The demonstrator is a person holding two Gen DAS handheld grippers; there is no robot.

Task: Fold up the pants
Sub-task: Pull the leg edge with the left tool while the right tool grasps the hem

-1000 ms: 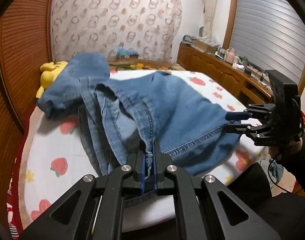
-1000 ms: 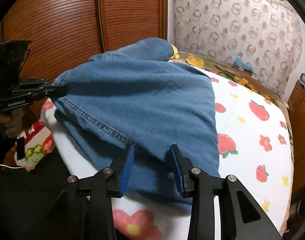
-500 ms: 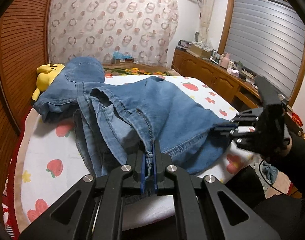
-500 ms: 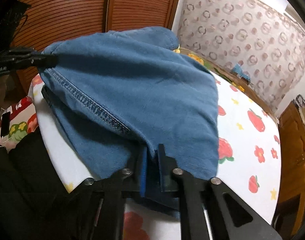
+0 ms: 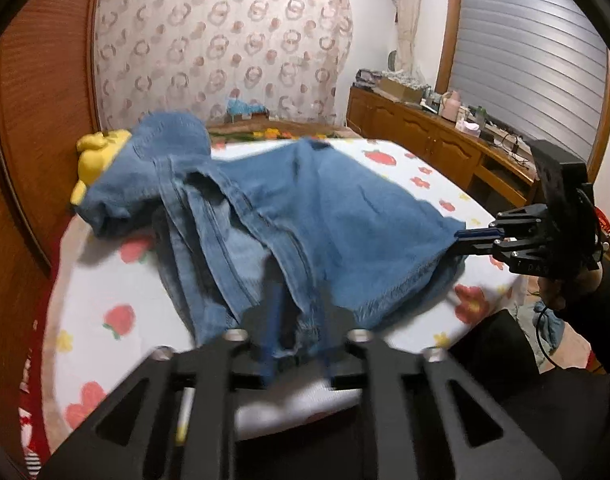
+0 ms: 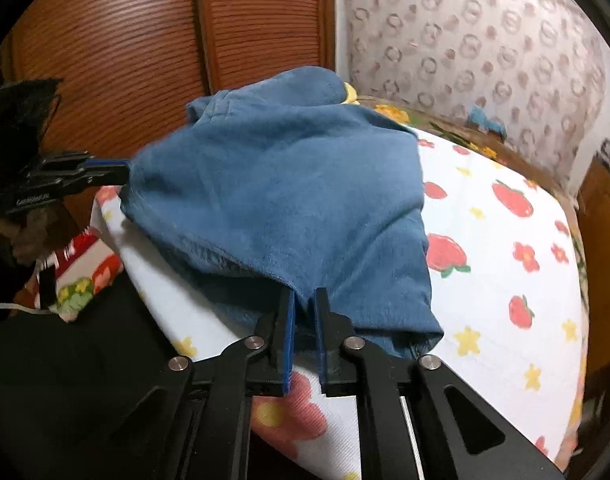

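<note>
soft, heavy blue denim pants [image 5: 325, 216] sag on the strawberry-print bed [image 6: 501, 240]; left gripper [image 5: 295, 320] jaws just spreading around the hem, right gripper [image 6: 304, 308] pinching a hem corner; best held at seams.

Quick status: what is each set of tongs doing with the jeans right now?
Left tongs: just opened, pads apart, blue denim jeans edge loose between them.
Right tongs: nearly closed, slightly eased, pinching the jeans' hem.

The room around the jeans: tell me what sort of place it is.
Most likely a home bedroom: the jeans lie on a bed with a strawberry-print sheet, beside a wooden wardrobe and a cluttered sideboard.
</note>
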